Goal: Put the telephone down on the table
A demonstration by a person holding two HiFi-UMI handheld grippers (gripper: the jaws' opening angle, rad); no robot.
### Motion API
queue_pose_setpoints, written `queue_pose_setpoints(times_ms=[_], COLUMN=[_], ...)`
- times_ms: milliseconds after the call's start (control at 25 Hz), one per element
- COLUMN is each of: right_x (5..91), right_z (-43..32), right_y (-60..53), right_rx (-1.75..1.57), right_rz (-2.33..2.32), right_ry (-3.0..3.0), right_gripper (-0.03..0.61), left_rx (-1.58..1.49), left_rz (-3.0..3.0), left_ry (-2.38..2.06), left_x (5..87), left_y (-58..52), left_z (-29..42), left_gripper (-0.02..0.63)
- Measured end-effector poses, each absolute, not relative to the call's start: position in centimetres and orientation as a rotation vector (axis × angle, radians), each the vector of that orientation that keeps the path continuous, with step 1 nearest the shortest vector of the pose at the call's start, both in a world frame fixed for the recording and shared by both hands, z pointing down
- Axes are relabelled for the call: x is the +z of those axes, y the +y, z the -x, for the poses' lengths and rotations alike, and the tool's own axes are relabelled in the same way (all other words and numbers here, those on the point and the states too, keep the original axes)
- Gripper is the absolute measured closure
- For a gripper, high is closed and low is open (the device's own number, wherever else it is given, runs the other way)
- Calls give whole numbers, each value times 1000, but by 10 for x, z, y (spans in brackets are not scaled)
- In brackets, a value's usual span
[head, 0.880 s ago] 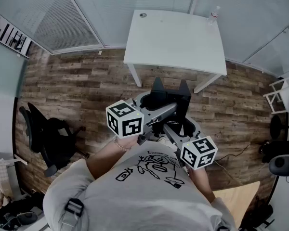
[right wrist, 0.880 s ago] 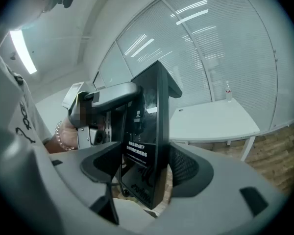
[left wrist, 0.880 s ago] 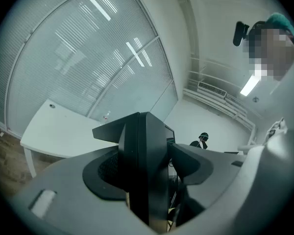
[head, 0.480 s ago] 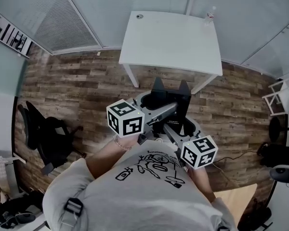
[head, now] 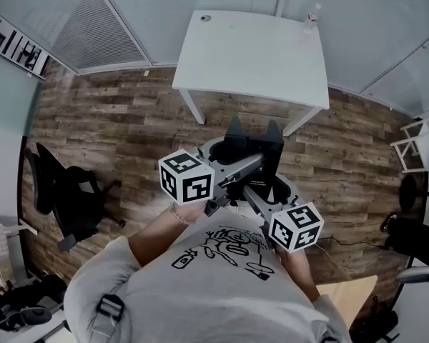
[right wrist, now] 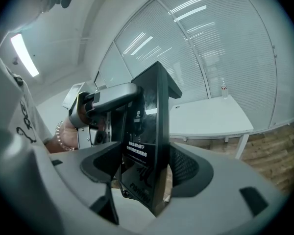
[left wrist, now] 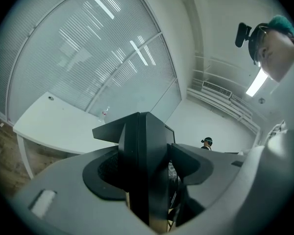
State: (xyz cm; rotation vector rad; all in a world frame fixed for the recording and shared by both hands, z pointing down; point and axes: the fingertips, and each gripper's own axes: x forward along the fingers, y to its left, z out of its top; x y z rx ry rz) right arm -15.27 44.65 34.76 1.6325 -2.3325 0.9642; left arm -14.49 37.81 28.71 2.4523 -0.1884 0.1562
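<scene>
I hold a black telephone [head: 254, 140] in the air over the wooden floor, in front of the white table [head: 222, 63]. My left gripper [head: 252, 163] reaches in from the left and is shut on it. My right gripper [head: 261, 189] comes up from below right and is also shut on it. In the left gripper view the telephone [left wrist: 146, 151] stands edge-on between the grey pads [left wrist: 100, 173]. In the right gripper view its dark printed face [right wrist: 139, 146] fills the gap between the jaws, with the left gripper's arm [right wrist: 110, 98] behind it.
A small bottle [head: 312, 18] stands at the table's far right corner. A black office chair [head: 68, 199] is on the floor at the left, a wooden board [head: 352, 295] at the lower right. A distant person [left wrist: 207, 142] shows in the left gripper view.
The table sits slightly higher and further left in the head view than before. Both grippers keep the same hold on the telephone.
</scene>
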Motion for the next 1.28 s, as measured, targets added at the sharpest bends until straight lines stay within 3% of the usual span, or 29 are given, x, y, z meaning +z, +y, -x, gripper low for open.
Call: queue_pose_setpoints(times_ms=[360, 1040, 1280], right_x=[354, 342, 345], right_z=[143, 178, 186], right_y=[397, 195, 180], right_rx=[976, 954, 947], right_rz=[-1623, -1581, -1581], right_ry=[-2319, -2324, -2333], right_gripper=[298, 298, 298], left_rx=[144, 101, 98], left_rz=[-2436, -2431, -2434], left_ry=[-191, -224, -229], left_x=[294, 283, 286], left_y=[327, 125, 111], left_z=[136, 175, 184], left_gripper=[330, 330, 330])
